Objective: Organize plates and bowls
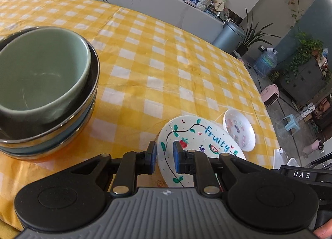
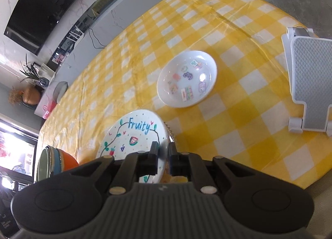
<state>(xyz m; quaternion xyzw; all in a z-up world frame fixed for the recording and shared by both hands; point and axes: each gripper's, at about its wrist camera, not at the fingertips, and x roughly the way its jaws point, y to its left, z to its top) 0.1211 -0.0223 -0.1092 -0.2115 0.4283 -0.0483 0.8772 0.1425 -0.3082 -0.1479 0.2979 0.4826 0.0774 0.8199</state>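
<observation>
Left claw (image 1: 164,157): jaws a little apart, blue pads on either side of the near rim of the Fruity plate (image 1: 195,141); whether the pads actually press the rim cannot be told from its own view.
Right claw (image 2: 164,156): jaws nearly together, clamped on the edge of the Fruity plate (image 2: 132,135), which stands up on edge between the pads rather than lying flat.
Fruity plate: white, hand-drawn with a vine, a strawberry, grapes, a watermelon slice and the blue word "Fruity"; directly at the tips of both claws, its face turned to the left of the right claw.
Small white dish (image 2: 186,79): printed with coloured stickers, lying flat on the table (image 2: 238,135) ahead of the right claw and a little to its right; in the left claw's view it sits just beyond and right of the Fruity plate (image 1: 239,130).
Bowl stack (image 1: 47,94): green bowl nested in a dark silver-rimmed bowl on top of blue and orange ones, left of the left claw, well apart from the plate; seen low at the left of the right claw too (image 2: 56,161).
Table: covered in a yellow-and-white checked cloth.
White and grey stand (image 2: 309,85): on the table far right of the right claw.
</observation>
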